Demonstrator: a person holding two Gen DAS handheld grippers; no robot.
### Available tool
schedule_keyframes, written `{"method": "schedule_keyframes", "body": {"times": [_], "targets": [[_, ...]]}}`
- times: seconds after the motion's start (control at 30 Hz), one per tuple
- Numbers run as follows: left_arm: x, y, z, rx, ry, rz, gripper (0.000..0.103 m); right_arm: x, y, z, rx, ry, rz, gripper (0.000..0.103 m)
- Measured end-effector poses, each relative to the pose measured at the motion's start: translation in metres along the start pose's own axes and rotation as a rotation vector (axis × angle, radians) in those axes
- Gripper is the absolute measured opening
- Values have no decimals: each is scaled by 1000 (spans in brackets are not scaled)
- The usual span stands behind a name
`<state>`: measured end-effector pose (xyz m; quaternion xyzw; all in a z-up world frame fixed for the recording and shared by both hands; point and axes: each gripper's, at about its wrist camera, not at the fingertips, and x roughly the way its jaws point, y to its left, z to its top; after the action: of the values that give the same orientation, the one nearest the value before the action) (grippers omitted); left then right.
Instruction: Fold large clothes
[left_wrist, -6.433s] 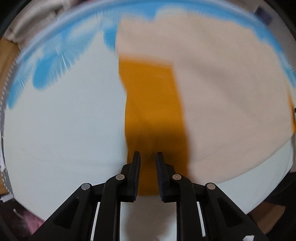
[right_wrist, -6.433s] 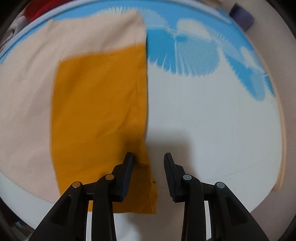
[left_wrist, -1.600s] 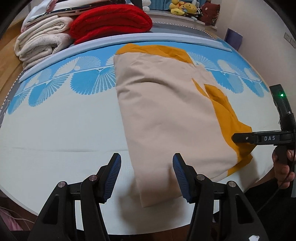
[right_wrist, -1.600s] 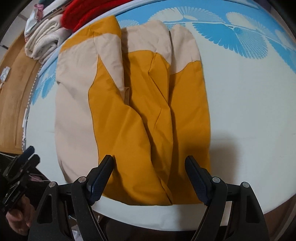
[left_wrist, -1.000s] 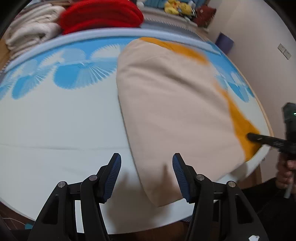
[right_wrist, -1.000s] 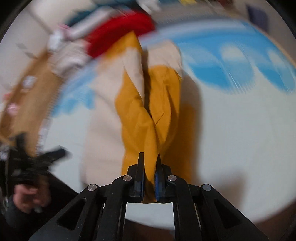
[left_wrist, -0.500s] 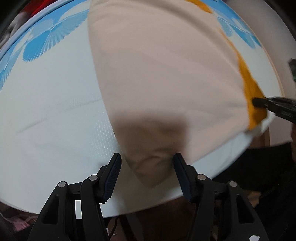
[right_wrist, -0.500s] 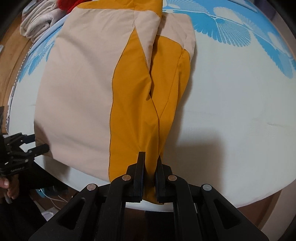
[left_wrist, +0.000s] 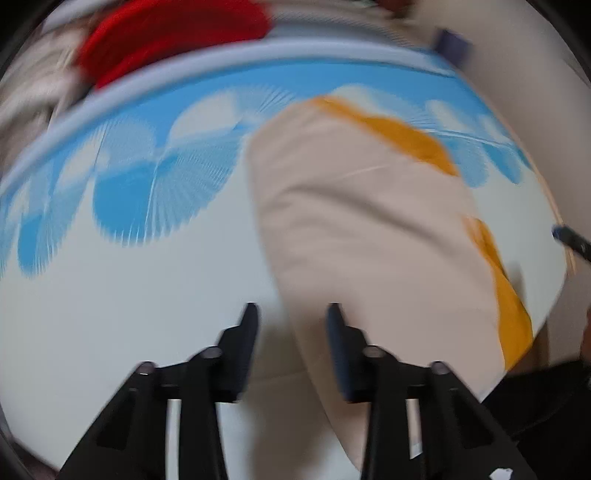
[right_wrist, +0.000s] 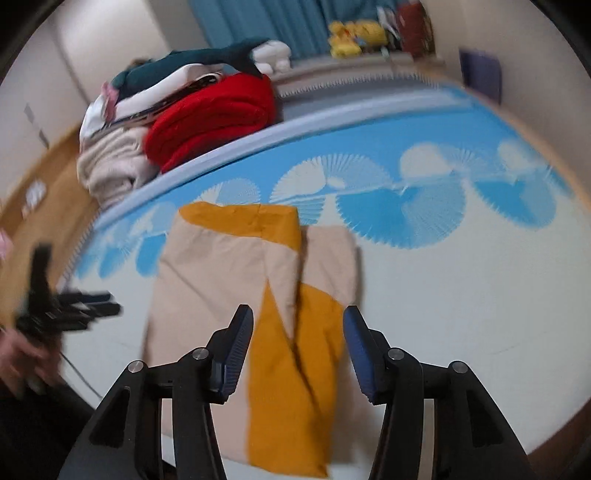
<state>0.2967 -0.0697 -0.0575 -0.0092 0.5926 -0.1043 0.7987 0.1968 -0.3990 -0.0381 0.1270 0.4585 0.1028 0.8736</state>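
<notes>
Left hand-held gripper (left_wrist: 291, 314) closing, garment (left_wrist: 369, 236) edge between unpinched, right hand-held gripper (right_wrist: 298, 321) opening above it

A bed (right_wrist: 461, 280) with a white sheet and a blue fan-pattern band fills the room. Behind it lie a red blanket (right_wrist: 214, 118) and cream bedding (right_wrist: 110, 162), then teal curtains (right_wrist: 258, 26), pale walls (right_wrist: 110, 37) and a wooden floor (right_wrist: 48, 199).

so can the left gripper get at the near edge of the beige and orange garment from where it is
Probably yes. The left gripper hangs right over the garment, its jaws closing, with beige fabric showing between them and nothing in the way.
</notes>
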Motion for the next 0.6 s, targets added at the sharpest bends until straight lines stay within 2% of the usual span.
{"method": "schedule_keyframes", "body": {"times": [0.07, 0.2, 0.33, 0.4, 0.47, 0.5, 0.53, 0.57, 0.6], "targets": [[0, 4, 8, -39, -14, -27, 26, 26, -3, 10, 59, 54, 25, 52], [-1, 4, 16, -49, -43, -11, 26, 76, 0, 35, 98, 115, 77, 52], [5, 10, 20, -96, -33, -50, 26, 149, -4, 49, 128, 222, 24, 53], [6, 10, 24, -89, -36, -51, 26, 176, -13, 46, 180, 279, 38, 53], [9, 8, 28, -80, -42, -62, 26, 196, -15, 45, 182, 318, 39, 52], [9, 6, 31, -79, -48, -73, 26, 201, -14, 45, 176, 323, 46, 34], [10, 4, 34, -81, -56, -88, 26, 201, -13, 46, 179, 317, 94, 13], [11, 2, 37, -83, -67, -105, 26, 201, -13, 48, 182, 315, 131, 2], [11, 0, 41, -84, -80, -118, 26, 191, -13, 52, 177, 269, 147, 2]]}}
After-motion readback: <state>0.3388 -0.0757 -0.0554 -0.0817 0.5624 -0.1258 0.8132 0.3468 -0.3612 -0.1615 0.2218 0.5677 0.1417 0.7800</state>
